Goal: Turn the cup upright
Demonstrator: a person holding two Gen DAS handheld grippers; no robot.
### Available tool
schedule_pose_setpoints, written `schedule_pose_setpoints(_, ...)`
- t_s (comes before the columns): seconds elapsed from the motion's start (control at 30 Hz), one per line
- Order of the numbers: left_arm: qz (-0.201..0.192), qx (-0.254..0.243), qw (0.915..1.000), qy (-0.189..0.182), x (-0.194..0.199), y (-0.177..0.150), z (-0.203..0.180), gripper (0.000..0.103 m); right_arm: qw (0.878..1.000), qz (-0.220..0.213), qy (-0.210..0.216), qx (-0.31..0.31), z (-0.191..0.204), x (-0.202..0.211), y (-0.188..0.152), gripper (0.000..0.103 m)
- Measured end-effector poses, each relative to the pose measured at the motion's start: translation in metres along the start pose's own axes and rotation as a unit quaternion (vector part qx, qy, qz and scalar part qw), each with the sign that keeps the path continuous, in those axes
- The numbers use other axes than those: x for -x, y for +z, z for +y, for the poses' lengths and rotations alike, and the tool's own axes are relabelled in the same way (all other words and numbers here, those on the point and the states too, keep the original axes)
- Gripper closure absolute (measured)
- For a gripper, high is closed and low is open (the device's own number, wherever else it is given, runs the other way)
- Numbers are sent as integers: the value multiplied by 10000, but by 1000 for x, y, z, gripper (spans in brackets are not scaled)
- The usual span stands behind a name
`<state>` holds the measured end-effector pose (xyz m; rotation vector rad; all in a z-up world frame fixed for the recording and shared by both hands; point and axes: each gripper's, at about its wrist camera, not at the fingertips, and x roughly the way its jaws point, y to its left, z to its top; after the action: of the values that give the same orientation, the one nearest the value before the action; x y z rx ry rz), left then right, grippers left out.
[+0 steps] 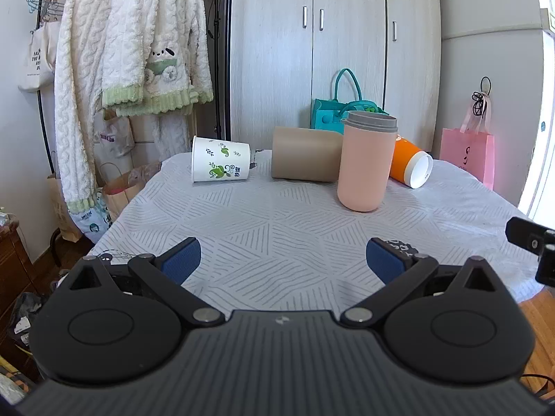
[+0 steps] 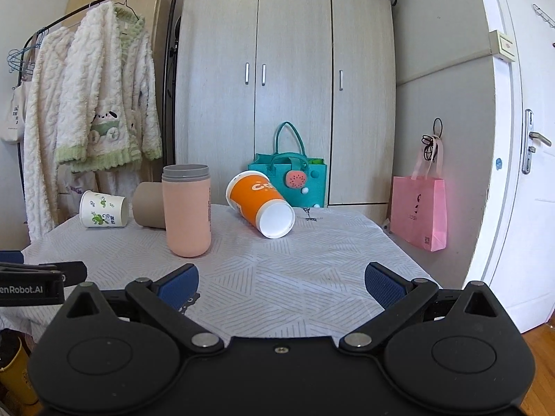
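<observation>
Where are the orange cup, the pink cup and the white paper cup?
orange cup (image 2: 255, 198), right wrist view, on its side wall.
pink cup (image 2: 188, 215), right wrist view, mid body.
white paper cup (image 1: 222, 164), left wrist view, printed side.

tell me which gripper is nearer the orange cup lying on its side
Right. The right gripper faces the orange cup almost head-on; the left gripper sits further left, with the cup off to its right.
</observation>
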<state>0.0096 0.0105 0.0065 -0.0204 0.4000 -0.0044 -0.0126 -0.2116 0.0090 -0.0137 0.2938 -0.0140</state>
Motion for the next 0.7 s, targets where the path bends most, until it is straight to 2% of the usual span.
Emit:
schedule_pose_setpoints(0.23, 68, 126, 9997, -219, 3, 0, 3, 0, 10000, -20, -42, 63, 3, 2, 0, 0)
schedule_pose_setpoints(0.4, -5, 52, 10000, -11, 6, 0, 1, 0, 9999, -59, -42, 81, 4, 6, 1, 0)
schedule_pose_setpoints(0.7, 33, 79, 10000, 9, 3, -1, 4, 0, 9998, -12, -9, 208, 7, 5, 0, 0)
